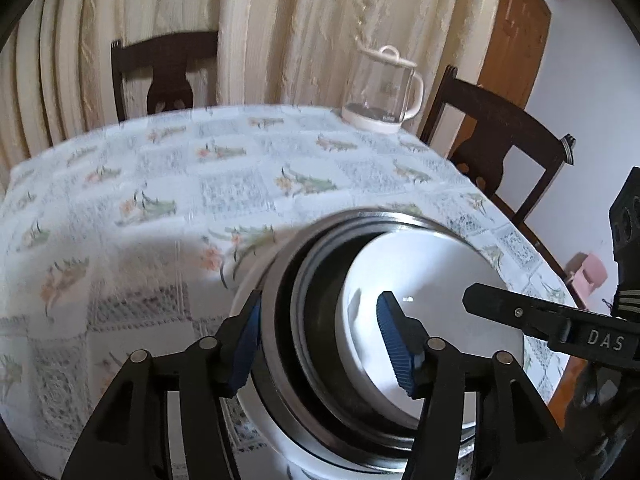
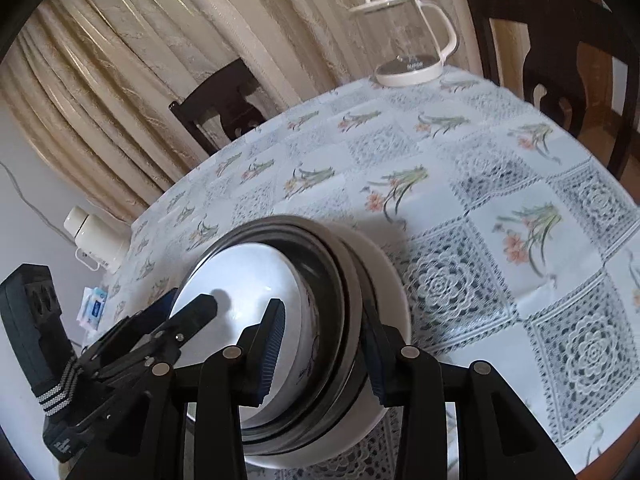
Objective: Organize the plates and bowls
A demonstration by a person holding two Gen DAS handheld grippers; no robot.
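A nested stack of bowls hangs tilted just over the flowered tablecloth (image 1: 160, 184): a white inner bowl (image 1: 432, 276) (image 2: 240, 272), dark steel bowls (image 1: 280, 268) (image 2: 340, 280), and a white outer bowl (image 1: 256, 408) (image 2: 390, 280). My left gripper (image 1: 320, 340) clamps the stack's left wall, one blue pad outside, the other inside the white bowl. My right gripper (image 2: 324, 352) clamps the opposite wall the same way. Each gripper appears in the other's view: the right gripper (image 1: 520, 316) and the left gripper (image 2: 192, 312).
A glass kettle with a white lid (image 1: 380, 88) (image 2: 408, 40) stands at the table's far edge. Dark wooden chairs (image 1: 164, 72) (image 1: 500, 144) (image 2: 560, 40) ring the table. A white flask (image 2: 92, 236) and a tissue pack (image 2: 94, 304) lie beyond the left edge.
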